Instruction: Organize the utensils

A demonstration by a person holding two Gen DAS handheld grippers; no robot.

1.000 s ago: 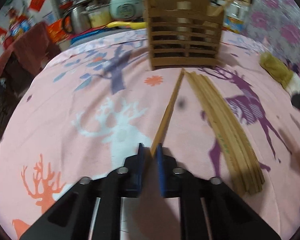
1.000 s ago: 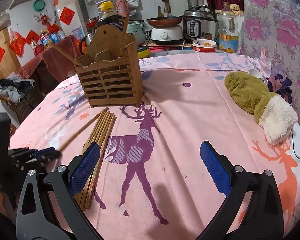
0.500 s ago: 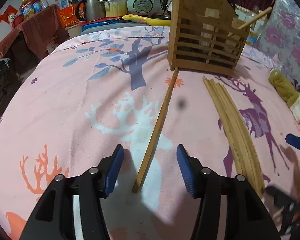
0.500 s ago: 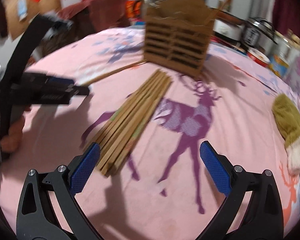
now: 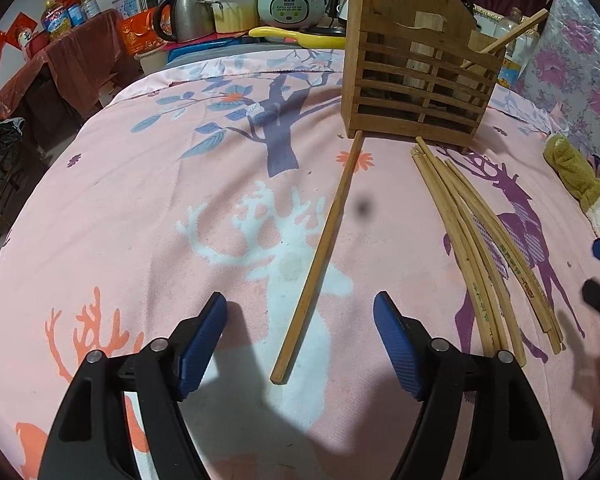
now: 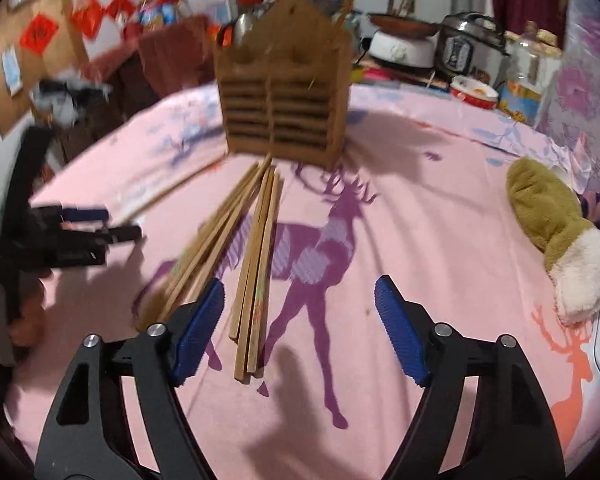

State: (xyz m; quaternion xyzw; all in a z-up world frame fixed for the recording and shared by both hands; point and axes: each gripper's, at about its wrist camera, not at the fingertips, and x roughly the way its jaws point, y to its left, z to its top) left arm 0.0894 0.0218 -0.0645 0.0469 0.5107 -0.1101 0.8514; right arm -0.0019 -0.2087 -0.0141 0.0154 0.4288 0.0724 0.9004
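- Left gripper (image 5: 300,336) at the bottom of its frame, jaws now spread wide with nothing between the blue pads; a second ago they were pinched shut on the near end of the single chopstick (image 5: 320,252).
- So that stick has been let go. It lies flat on the pink tablecloth (image 5: 140,208), near end at lower centre between the open pads, far tip touching or just short of the holder's base.
- My read: the stick got lined up towards the holder rather than put away, so that step isn't finished.
- Right gripper (image 6: 300,332), bottom of its own frame, jaws wide open and empty too; it has swung in from the bare cloth and now points straight over the chopstick bundle (image 6: 236,256).
- The bundle's near ends sit at lower centre, between its pads and fanning towards the left one; looks like the next pick comes from here.
- Mid-frame right, a green plush mitten (image 6: 552,216) lies well apart from the sticks.
- Upper centre, the wooden utensil holder (image 6: 280,116) stands upright, a few sticks already poking from its top.
- Left edge of the right view: the left gripper, blurred, hovering low.
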